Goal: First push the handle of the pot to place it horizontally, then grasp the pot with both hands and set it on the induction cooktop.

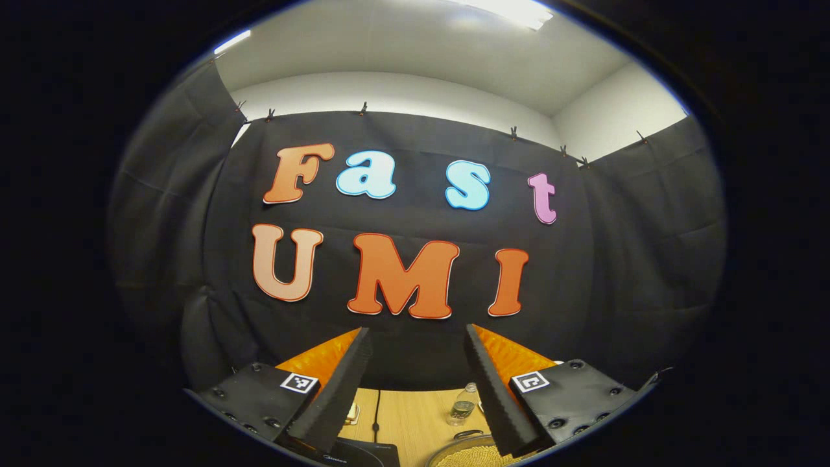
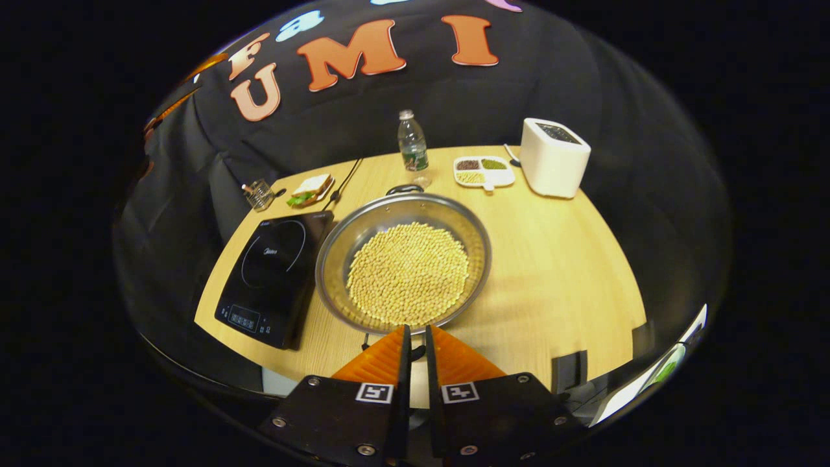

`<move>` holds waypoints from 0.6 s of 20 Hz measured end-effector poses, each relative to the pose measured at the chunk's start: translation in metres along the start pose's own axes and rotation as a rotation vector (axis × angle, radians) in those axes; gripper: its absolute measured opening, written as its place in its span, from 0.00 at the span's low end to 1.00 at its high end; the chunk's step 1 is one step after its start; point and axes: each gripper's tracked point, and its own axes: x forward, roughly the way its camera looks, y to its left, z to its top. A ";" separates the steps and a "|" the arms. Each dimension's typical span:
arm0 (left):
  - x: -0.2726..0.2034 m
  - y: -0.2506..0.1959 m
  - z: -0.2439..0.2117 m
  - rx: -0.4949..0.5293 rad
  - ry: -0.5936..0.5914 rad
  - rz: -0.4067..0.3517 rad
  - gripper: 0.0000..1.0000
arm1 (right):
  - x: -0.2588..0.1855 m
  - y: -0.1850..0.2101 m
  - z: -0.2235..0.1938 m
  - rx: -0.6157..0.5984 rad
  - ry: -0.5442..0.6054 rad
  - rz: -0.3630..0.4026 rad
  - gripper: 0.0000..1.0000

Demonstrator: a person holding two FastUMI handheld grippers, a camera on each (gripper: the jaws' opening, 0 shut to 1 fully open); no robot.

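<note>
Right gripper view: pot [image 2: 402,262] holds pale beans [image 2: 408,274].

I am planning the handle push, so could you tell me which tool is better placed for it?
Probably the right tool: it sits low at the near rim of the pot, fingers nearly closed by the near handle. The left tool is open and aimed at the wall, well above the table.

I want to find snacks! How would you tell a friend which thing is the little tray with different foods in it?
Look at the far edge of the wooden table, between the water bottle and the white toaster. The small white tray there has separate compartments.
</note>
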 end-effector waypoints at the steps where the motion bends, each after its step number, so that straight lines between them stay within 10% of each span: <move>1: 0.000 0.004 -0.002 0.003 0.006 0.002 0.93 | 0.004 0.005 -0.007 -0.001 0.032 0.003 0.11; 12: 0.002 0.046 -0.012 -0.002 0.034 0.022 0.93 | 0.032 0.066 -0.040 0.014 0.270 0.073 0.00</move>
